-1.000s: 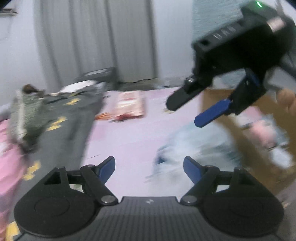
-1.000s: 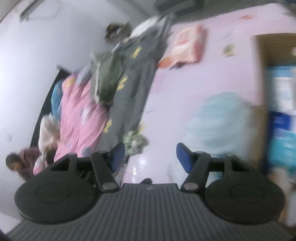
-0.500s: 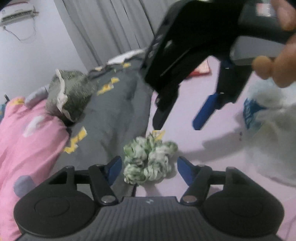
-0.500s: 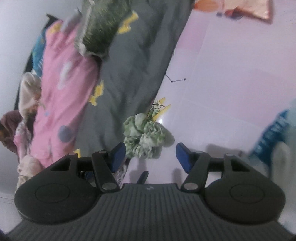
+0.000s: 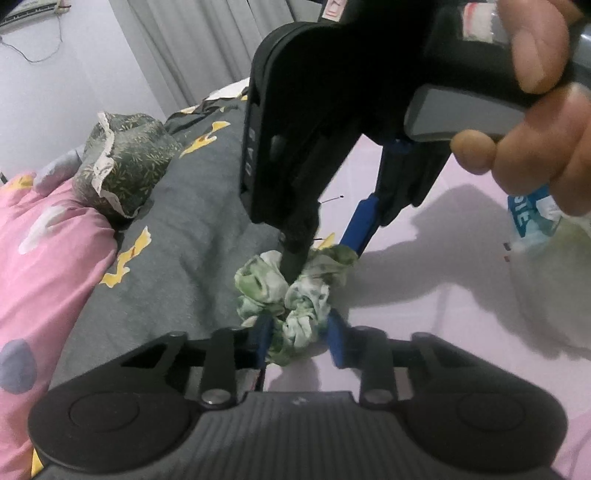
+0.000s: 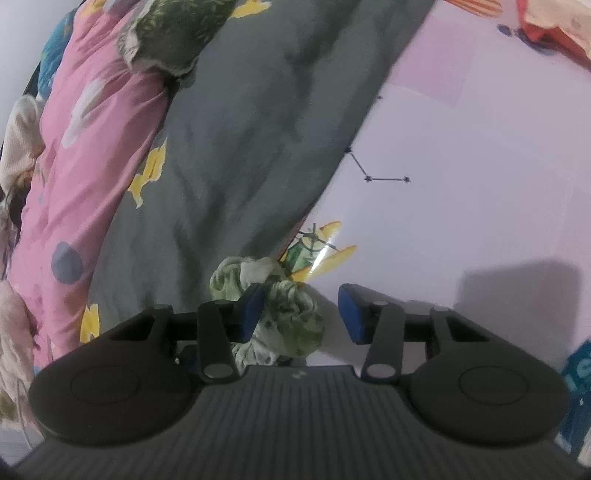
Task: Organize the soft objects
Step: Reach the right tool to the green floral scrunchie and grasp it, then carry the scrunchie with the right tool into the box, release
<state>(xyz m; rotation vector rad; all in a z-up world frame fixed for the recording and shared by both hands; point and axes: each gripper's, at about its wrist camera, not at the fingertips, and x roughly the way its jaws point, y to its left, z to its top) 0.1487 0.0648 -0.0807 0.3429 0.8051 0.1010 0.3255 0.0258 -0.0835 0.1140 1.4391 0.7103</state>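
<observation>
A green and white fabric scrunchie (image 5: 295, 291) lies on the pale pink floor beside the edge of a grey blanket (image 5: 192, 236). My left gripper (image 5: 301, 334) has its blue fingers close on either side of the scrunchie's near part. My right gripper (image 6: 303, 310) comes down from above; it is open, with the scrunchie (image 6: 291, 317) between its fingers and one finger pushed into the loop. In the left wrist view the right gripper's body (image 5: 314, 122) fills the upper middle.
The grey blanket with yellow shapes and a pink quilt (image 5: 44, 266) lie to the left, with a dark green pillow (image 5: 125, 162) on top. A white and blue plastic bag (image 5: 535, 221) sits at the right. Orange packaging (image 6: 546, 26) lies farther off on the floor.
Both grippers have moved down onto the scrunchie. The left fingers have narrowed around it. The right gripper's finger now reaches into the loop.
</observation>
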